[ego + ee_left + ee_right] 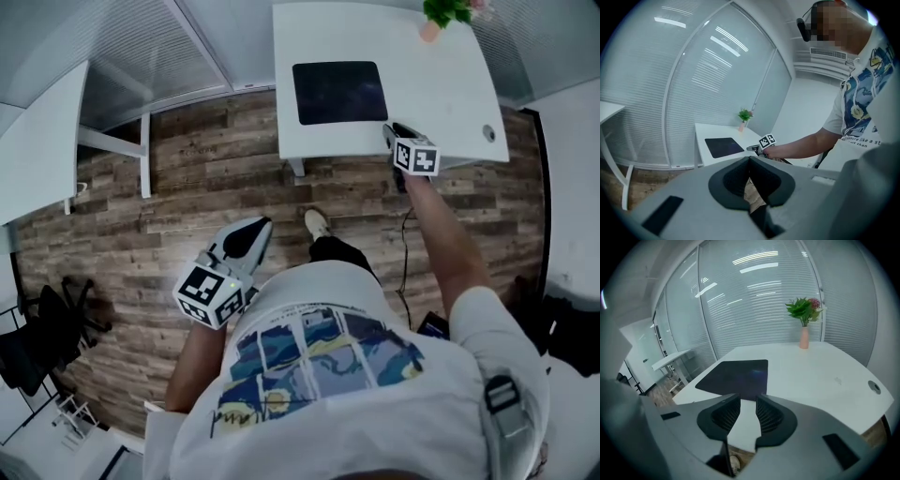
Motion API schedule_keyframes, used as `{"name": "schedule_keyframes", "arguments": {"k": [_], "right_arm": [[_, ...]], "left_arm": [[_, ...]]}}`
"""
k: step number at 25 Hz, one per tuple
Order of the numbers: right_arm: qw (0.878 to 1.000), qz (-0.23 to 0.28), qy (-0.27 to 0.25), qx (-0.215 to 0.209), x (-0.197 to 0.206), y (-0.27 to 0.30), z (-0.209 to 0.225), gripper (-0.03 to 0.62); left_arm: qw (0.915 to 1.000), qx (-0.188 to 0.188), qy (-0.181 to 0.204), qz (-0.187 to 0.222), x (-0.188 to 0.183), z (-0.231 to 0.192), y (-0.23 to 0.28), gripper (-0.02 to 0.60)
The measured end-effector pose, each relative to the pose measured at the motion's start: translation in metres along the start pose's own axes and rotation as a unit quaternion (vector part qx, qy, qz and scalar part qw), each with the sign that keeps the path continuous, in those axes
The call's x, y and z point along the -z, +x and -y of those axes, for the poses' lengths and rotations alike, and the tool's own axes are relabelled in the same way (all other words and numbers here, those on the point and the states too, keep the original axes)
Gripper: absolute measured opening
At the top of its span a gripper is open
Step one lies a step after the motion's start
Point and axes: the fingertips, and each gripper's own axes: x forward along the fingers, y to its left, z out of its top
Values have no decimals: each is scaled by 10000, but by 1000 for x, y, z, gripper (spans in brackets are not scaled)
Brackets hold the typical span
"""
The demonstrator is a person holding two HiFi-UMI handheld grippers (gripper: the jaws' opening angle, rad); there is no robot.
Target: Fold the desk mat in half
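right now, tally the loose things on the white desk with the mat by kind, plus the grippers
desk mat: 1
plant in a pink vase: 1
grippers: 2, the left gripper and the right gripper
total: 4

A wood-plank floor (pixel 187 187) carries a white table (pixel 441 94), with a potted plant (pixel 446 13) at its far right corner. Blind-covered glass walls (pixel 754 310) reflect ceiling lights (pixel 759 258). A second table (pixel 37 141) stands well beyond its left edge.

Desk (pixel 825 376) mostly open; plant (pixel 802 315) seemingly guards far corner.
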Motion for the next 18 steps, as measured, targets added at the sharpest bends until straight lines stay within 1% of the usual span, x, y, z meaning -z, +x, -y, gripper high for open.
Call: {"name": "schedule_keyframes", "arguments": {"k": [9, 13, 18], "right_arm": [[9984, -531, 21, 203, 4, 59, 31, 134], [9975, -645, 32, 282, 2, 63, 34, 135], [9964, -738, -32, 411, 6, 65, 31, 132]], "left_arm": [[9997, -189, -122, -97, -17, -30, 37, 3], [9996, -211, -151, -78, -24, -34, 46, 3], [9995, -211, -194, -92, -23, -36, 51, 3]]}}
